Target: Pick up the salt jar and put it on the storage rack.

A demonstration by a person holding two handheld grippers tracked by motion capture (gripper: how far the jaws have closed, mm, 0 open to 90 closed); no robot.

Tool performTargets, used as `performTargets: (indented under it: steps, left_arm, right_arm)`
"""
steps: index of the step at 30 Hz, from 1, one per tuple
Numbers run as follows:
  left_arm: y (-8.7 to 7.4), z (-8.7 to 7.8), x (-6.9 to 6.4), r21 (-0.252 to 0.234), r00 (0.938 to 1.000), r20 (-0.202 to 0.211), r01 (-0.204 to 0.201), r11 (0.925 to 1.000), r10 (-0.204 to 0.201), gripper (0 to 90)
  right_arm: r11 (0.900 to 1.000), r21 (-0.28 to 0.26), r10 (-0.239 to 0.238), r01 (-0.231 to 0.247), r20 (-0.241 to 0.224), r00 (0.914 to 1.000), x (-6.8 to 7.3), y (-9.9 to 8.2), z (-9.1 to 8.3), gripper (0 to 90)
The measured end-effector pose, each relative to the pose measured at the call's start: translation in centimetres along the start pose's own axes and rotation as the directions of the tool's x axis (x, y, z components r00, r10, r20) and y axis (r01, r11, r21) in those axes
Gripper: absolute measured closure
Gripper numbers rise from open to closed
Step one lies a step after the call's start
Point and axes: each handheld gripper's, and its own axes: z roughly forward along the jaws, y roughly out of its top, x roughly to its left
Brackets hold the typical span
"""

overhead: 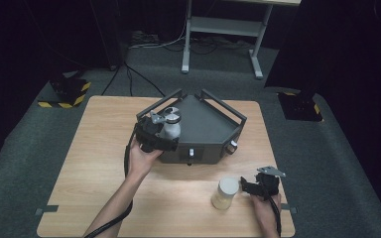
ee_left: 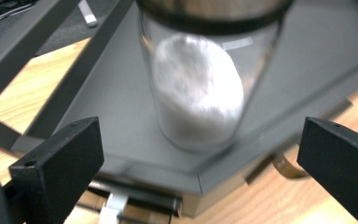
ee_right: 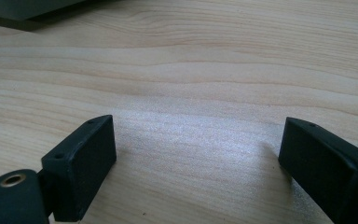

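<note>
A clear jar of white powder [overhead: 171, 128] stands on the left front part of a dark grey railed tray [overhead: 206, 129]. My left gripper [overhead: 164, 135] is right at this jar from the near left. In the left gripper view the jar [ee_left: 196, 93] rises between the two black jaws, which stand wide and clear of the glass on both sides; the left gripper [ee_left: 200, 140] is open. A second jar with a white lid and pale yellowish contents [overhead: 225, 193] stands on the wooden table near the front right. My right gripper [overhead: 245, 187] sits just right of it, open [ee_right: 196, 149] over bare wood.
The tray [ee_left: 307, 56] has raised bars along its sides and a small knob [overhead: 191, 152] on its front face. The wooden table [overhead: 99, 163] stands on grey carpet. A white desk frame [overhead: 223, 29] and cables lie beyond it, and a yellow-black striped block [overhead: 67, 91] sits at the far left.
</note>
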Motion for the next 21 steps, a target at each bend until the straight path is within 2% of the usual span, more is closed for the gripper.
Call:
performTargets:
  steps: [4, 9, 21]
  left_arm:
    - [-1.1, -0.6, 0.3, -0.001, 0.9998, 0.017, -0.005, 1.0000, 0.005, 0.2]
    - [-2.4, -1.0, -0.1, 0.018, 0.9992, 0.002, -0.040, 0.9990, 0.040, 0.2]
    - [-6.2, -0.6, -0.6, 0.045, 0.9985, 0.041, -0.037, 0.9983, 0.036, 0.2]
  right_arm:
    - [1.0000, 0.000, 0.000, 0.000, 0.000, 1.0000, 0.0, 0.0, 0.0, 10.8]
    - [1.0000, 0.000, 0.000, 0.000, 0.000, 1.0000, 0.0, 0.0, 0.0, 10.8]
    - [1.0000, 0.000, 0.000, 0.000, 0.000, 1.0000, 0.0, 0.0, 0.0, 10.7]
